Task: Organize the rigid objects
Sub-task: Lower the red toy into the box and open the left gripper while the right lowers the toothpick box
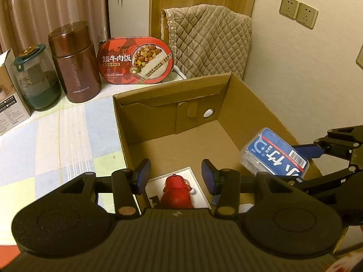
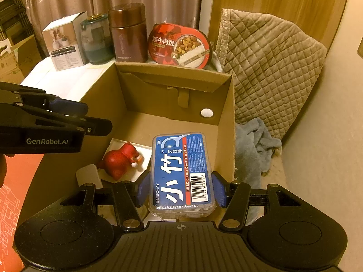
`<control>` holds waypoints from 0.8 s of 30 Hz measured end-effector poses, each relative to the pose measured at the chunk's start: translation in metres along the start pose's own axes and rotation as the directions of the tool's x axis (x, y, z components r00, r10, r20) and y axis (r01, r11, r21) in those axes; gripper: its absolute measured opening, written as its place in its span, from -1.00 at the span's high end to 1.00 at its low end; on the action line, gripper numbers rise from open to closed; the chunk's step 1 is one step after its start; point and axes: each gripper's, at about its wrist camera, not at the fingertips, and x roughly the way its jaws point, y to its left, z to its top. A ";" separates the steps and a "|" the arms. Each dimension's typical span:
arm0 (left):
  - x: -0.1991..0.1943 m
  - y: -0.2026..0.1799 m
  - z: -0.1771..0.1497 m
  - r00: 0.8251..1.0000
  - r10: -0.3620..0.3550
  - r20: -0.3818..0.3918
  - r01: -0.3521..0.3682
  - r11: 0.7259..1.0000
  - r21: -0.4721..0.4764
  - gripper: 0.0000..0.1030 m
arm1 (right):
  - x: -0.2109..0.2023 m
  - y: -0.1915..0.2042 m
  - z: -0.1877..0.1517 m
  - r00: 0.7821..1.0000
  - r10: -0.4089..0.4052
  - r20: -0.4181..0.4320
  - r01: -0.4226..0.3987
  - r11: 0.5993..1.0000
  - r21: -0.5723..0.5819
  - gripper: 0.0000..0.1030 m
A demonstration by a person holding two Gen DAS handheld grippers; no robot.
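Note:
An open cardboard box (image 1: 226,95) (image 2: 224,117) stands on the table. Inside it a red toy figure (image 1: 177,192) (image 2: 121,161) lies on a white card (image 1: 192,176). My left gripper (image 1: 176,176) is open and empty, its fingers just above the red figure, inside the box's near edge. My right gripper (image 2: 180,188) is shut on a clear floss-pick box with a blue label (image 2: 181,170) (image 1: 274,151) and holds it over the box's right side. The right gripper also shows in the left wrist view (image 1: 317,149).
Behind the box stand a red instant beef-rice bowl (image 1: 136,60) (image 2: 179,45), a brown vacuum flask (image 1: 73,63) (image 2: 128,31), a green-lidded glass jar (image 1: 37,79) (image 2: 96,40) and a white carton (image 2: 64,40). A quilted cover (image 2: 270,68) and grey cloth (image 2: 254,147) lie right.

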 end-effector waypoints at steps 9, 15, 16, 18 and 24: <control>-0.001 0.000 0.001 1.000 0.002 0.002 -0.002 1.000 -0.002 0.15 | 0.000 0.000 -0.001 1.000 -0.001 -0.001 0.001 1.000 0.004 -0.04; -0.004 0.001 0.001 1.000 0.004 0.010 -0.004 1.000 -0.002 0.14 | 0.001 -0.005 0.001 0.999 0.039 0.008 -0.040 0.998 0.044 -0.04; -0.005 0.001 0.001 1.000 0.006 0.013 -0.006 1.000 -0.001 0.13 | 0.000 -0.006 0.001 0.999 0.042 0.018 -0.043 0.998 0.054 -0.04; -0.007 0.001 -0.001 1.000 0.013 0.025 -0.014 1.000 0.004 0.08 | -0.003 -0.007 0.002 0.999 0.037 0.025 -0.039 0.997 0.065 -0.05; -0.025 0.003 -0.004 0.998 0.014 0.056 -0.014 1.000 -0.009 -0.03 | -0.015 -0.008 -0.001 0.999 0.025 0.042 -0.028 0.997 0.075 -0.10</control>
